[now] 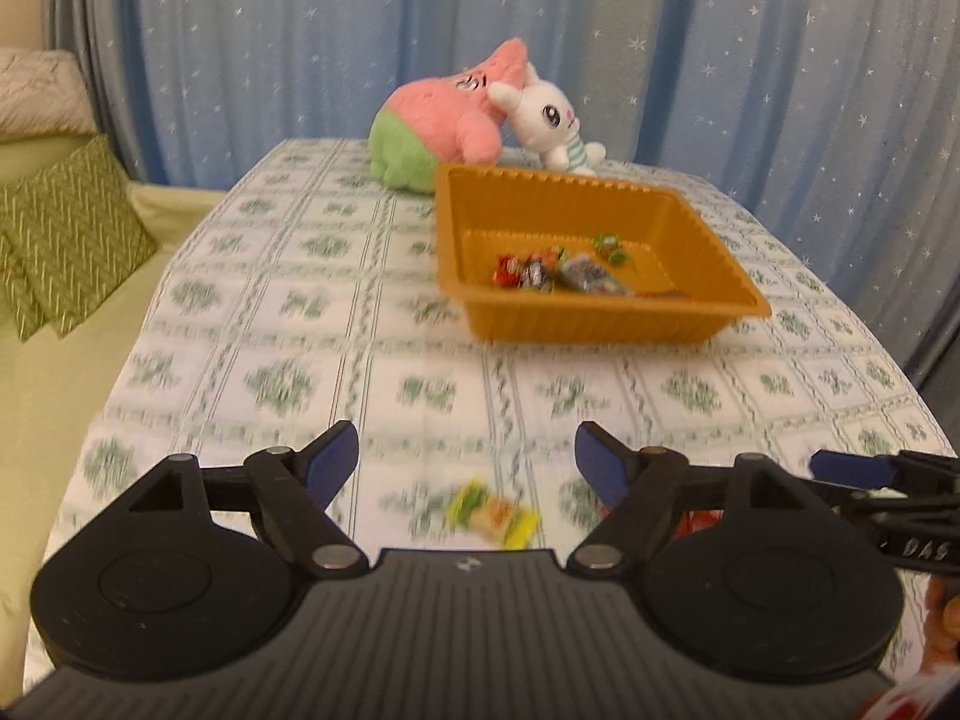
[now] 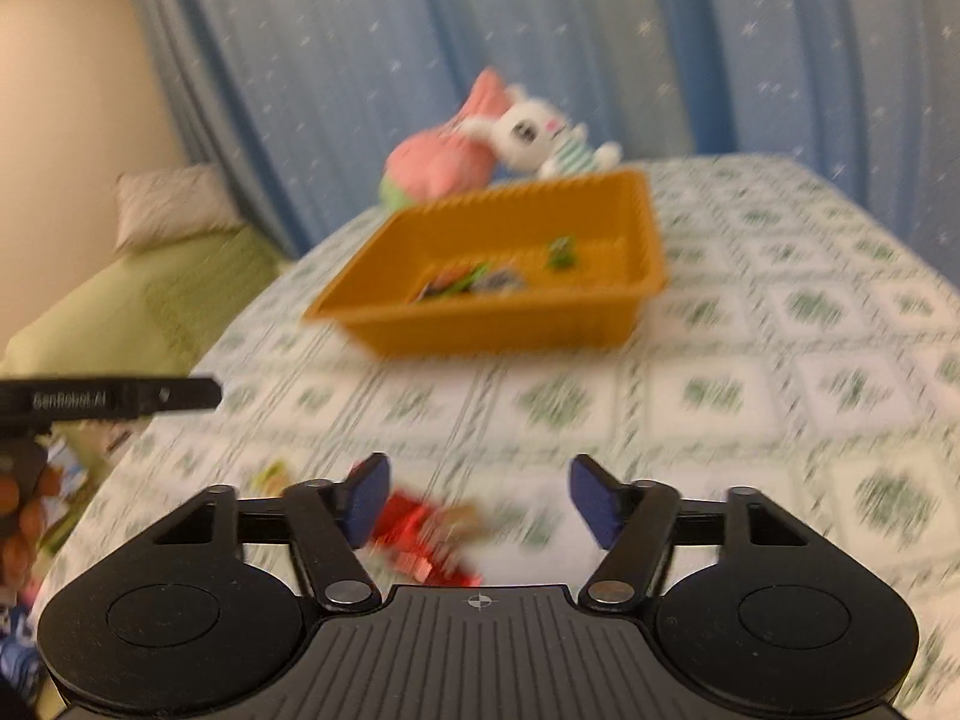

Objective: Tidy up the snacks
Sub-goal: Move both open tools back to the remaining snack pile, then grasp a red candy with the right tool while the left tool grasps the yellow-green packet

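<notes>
I count several snacks in the tray point(image 1: 600, 204); two remain on the near bench: yellow snack point(image 1: 492, 516) under my left gripper point(image 1: 467, 462), red snack point(image 2: 426, 534) under my right gripper point(image 2: 478, 501), both with jaws apart and empty.

We see a ribbed, matt orange plastic tray point(image 1: 600, 312) on a printed cloth table cover point(image 1: 300, 324); glossy foil snack wrappers point(image 1: 540, 273); fuzzy plush toys point(image 1: 444, 114); sheer star-flecked curtain point(image 1: 270, 60); matt black plastic grippers' ribbed housings.
</notes>
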The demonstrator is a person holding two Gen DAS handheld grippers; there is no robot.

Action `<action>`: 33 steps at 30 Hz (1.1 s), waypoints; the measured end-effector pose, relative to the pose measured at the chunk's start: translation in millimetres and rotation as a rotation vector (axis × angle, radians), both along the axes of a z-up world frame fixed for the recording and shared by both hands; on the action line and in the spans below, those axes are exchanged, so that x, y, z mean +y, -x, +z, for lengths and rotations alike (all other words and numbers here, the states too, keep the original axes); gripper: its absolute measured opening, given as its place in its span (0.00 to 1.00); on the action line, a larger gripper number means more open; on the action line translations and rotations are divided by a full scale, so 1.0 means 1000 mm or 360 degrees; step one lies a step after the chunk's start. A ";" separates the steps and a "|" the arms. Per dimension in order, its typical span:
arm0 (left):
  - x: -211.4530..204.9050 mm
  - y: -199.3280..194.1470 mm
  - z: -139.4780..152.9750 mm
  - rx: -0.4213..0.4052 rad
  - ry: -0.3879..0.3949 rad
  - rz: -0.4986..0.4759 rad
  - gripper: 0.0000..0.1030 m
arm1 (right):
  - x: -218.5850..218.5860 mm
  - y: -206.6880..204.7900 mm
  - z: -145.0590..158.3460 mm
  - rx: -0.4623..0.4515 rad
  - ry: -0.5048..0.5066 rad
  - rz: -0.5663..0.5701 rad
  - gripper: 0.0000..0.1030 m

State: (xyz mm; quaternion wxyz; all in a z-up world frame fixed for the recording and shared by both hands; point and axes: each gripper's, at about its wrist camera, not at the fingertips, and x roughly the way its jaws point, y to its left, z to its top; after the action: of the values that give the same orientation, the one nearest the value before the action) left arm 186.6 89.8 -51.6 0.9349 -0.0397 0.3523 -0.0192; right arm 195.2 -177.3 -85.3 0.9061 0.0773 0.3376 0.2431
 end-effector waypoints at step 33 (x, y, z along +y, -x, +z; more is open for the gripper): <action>-0.009 0.007 -0.037 0.0143 0.0037 -0.0053 0.74 | 0.038 -0.011 -0.030 0.0019 0.0269 0.0160 0.24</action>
State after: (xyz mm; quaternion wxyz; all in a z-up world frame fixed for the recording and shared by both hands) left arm 179.4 80.5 -88.9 0.9172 -0.0457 0.3942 -0.0370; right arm 206.1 -139.5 -114.9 0.8939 -0.0149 0.3658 0.2586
